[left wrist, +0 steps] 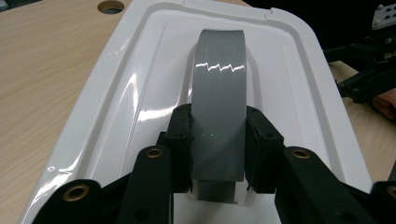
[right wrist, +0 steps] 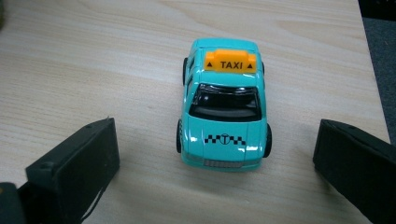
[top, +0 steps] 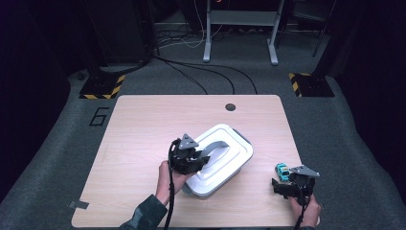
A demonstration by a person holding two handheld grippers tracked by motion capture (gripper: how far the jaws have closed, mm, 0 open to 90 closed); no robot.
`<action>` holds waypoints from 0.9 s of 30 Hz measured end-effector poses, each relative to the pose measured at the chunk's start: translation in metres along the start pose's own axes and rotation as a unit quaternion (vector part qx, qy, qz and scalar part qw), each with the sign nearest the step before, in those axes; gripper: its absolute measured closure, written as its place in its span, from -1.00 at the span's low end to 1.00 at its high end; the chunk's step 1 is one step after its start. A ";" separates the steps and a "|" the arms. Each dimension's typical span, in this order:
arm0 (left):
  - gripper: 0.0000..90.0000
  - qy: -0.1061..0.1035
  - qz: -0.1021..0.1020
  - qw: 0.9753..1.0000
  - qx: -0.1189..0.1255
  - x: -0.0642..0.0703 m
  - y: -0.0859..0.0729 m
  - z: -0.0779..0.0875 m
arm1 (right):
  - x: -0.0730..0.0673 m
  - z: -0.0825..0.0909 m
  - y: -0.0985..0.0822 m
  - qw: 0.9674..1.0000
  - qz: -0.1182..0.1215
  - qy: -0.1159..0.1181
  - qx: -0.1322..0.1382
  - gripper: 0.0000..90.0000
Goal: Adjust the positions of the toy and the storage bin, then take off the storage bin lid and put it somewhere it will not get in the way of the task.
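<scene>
Grey handle [left wrist: 218,107] on the white box lid [left wrist: 140,93] sits squeezed between the jaws of the left tongs [left wrist: 218,154]. The right tongs [right wrist: 215,163] stand wide open on the table [right wrist: 93,56], with a blue-green toy taxi [right wrist: 223,107] just ahead between the jaws, touching neither.

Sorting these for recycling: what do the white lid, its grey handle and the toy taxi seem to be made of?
Lid: looks like glossy moulded plastic, with sharp highlights on its stepped ridges. Handle: smooth grey plastic, semi-gloss, carrying a bright reflected streak. Taxi: shiny teal body, plastic or painted metal, hard to tell; orange roof sign looks like plastic.
</scene>
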State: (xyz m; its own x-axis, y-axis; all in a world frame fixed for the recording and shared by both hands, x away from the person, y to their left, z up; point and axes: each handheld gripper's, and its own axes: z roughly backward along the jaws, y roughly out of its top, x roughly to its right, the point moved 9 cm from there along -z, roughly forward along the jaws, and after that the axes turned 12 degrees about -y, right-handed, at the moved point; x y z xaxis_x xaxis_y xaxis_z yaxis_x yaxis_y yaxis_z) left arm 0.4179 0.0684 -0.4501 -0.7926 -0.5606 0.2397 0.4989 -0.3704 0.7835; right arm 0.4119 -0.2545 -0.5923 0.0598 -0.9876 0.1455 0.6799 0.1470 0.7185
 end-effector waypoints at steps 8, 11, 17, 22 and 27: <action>-0.08 0.008 -0.009 1.000 -0.003 0.001 0.018 0.000 | 0.000 0.000 0.000 1.000 0.001 0.000 0.000 -1.00; -0.37 0.018 -0.023 0.999 -0.017 0.003 0.024 -0.007 | 0.000 0.000 0.000 1.000 0.000 0.000 0.000 -1.00; 0.15 0.000 -0.025 0.999 -0.027 0.002 0.029 -0.021 | 0.000 0.000 0.000 1.000 0.000 0.000 0.000 -1.00; 0.48 -0.009 -0.024 0.999 -0.020 0.000 0.030 -0.021 | 0.000 0.000 0.000 1.000 0.000 0.000 0.000 -1.00; 0.48 -0.013 -0.024 1.000 -0.008 0.001 0.035 -0.014 | 0.000 0.000 0.000 1.000 0.000 0.000 0.000 -1.00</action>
State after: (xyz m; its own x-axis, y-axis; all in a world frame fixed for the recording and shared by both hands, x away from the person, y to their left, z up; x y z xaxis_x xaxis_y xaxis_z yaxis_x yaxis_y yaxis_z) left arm 0.4397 0.0445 -0.4305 -0.8248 -0.5219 0.2177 0.4658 -0.4087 0.7849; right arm 0.4119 -0.2545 -0.5923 0.0599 -0.9875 0.1455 0.6801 0.1471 0.7182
